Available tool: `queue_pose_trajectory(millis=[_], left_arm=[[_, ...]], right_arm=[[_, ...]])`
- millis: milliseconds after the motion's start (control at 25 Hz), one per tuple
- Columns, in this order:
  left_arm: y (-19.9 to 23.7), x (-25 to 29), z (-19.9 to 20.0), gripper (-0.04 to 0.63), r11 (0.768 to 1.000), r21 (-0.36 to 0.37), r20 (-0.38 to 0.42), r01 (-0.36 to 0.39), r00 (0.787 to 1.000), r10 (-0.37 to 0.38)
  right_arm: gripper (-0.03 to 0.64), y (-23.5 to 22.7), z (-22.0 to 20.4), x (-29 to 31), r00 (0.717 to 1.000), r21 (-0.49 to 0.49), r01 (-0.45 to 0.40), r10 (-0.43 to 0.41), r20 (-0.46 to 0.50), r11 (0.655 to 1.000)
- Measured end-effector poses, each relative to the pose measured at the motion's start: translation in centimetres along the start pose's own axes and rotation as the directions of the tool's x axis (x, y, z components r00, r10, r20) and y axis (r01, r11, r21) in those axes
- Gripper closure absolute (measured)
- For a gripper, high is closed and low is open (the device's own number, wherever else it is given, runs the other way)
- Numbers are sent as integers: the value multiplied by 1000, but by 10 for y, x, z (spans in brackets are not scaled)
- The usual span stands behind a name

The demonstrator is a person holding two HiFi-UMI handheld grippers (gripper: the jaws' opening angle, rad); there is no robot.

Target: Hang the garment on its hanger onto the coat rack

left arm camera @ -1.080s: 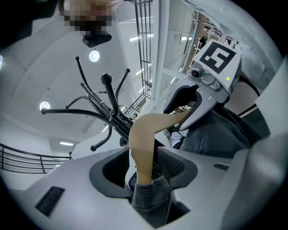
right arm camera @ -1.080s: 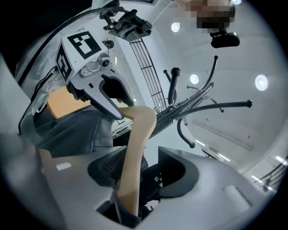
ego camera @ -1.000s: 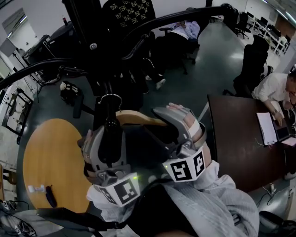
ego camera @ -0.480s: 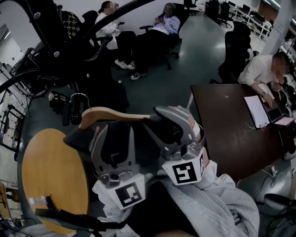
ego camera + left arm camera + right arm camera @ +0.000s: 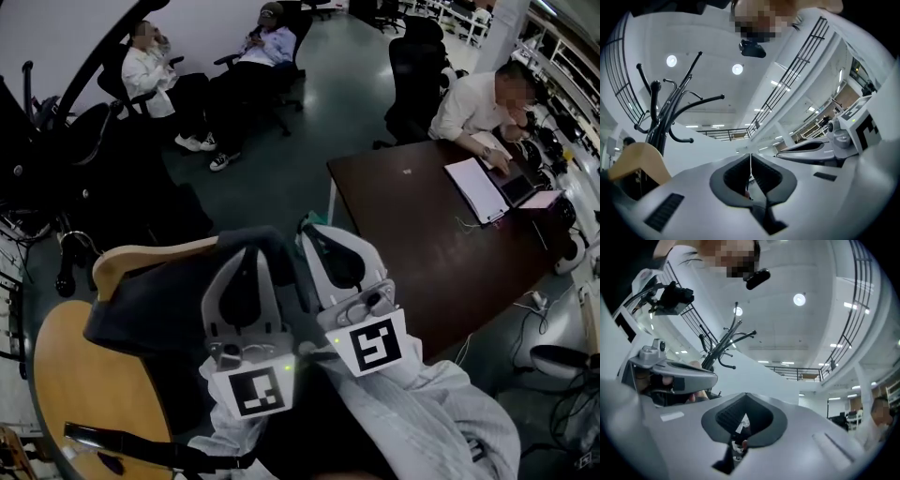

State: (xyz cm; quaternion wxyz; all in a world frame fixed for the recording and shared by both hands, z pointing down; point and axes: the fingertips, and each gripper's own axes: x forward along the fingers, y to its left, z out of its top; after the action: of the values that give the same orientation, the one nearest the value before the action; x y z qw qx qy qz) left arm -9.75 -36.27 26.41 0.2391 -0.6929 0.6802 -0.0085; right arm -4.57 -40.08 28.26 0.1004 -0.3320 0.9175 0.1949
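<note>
Beside the coat rack [image 5: 658, 112], the left gripper [image 5: 246, 255] and right gripper [image 5: 311, 231] have just clamped shut empty, so the hanger [image 5: 150, 255], if poorly hooked, could drop the garment [image 5: 159, 314].

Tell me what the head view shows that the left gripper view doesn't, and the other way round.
Head view only: the round wooden table, the dark brown desk. Left gripper view only: round ceiling lights. Both: the pale wooden hanger, the black coat rack, the right gripper. Its jaws and the left gripper's have just closed, empty.
</note>
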Motion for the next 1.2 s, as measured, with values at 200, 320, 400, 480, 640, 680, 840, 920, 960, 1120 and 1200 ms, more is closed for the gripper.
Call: queue_pose_trajectory(millis=[200,320,400,480,640,680,840,920,960,1120,1200], left_arm=[[-26,17,-23,590,996,-80,-44,36,998,-40],[-31,24,-32,589,995,-91,-69,40,997,-46],[-29,27,-36,589,996,-81,-83,40,995,-47],[-27,29,-38,590,996,-74,-87,40,995,-46],[-23,32,-46,590,996,-82,-104,36,994,-44],[-22,32,-48,591,996,-80,-109,33,993,-42],[-15,34,-52,591,998,-55,-113,27,993,-33],[-13,34,-56,589,997,-65,-121,31,992,-39],[-12,34,-57,590,997,-70,-125,31,991,-40],[-10,33,-62,591,996,-89,-136,28,990,-40],[-8,33,-63,591,996,-87,-133,29,990,-41]], right_arm=[[615,-16,-32,-8,998,57,17,-13,-69,998],[615,-17,-46,-6,994,46,11,-6,-111,999],[615,-13,-50,-1,993,47,-7,13,-121,999],[615,-9,-53,4,991,46,-27,33,-130,999],[616,-2,-58,9,988,57,-51,59,-139,997],[617,0,-58,11,988,53,-57,64,-141,997],[617,6,-60,17,986,38,-68,73,-148,997],[617,5,-60,19,987,34,-64,68,-146,997],[617,5,-60,19,987,33,-61,65,-148,998],[617,5,-60,19,986,21,-58,60,-153,998],[617,6,-61,20,986,18,-57,59,-155,998]])
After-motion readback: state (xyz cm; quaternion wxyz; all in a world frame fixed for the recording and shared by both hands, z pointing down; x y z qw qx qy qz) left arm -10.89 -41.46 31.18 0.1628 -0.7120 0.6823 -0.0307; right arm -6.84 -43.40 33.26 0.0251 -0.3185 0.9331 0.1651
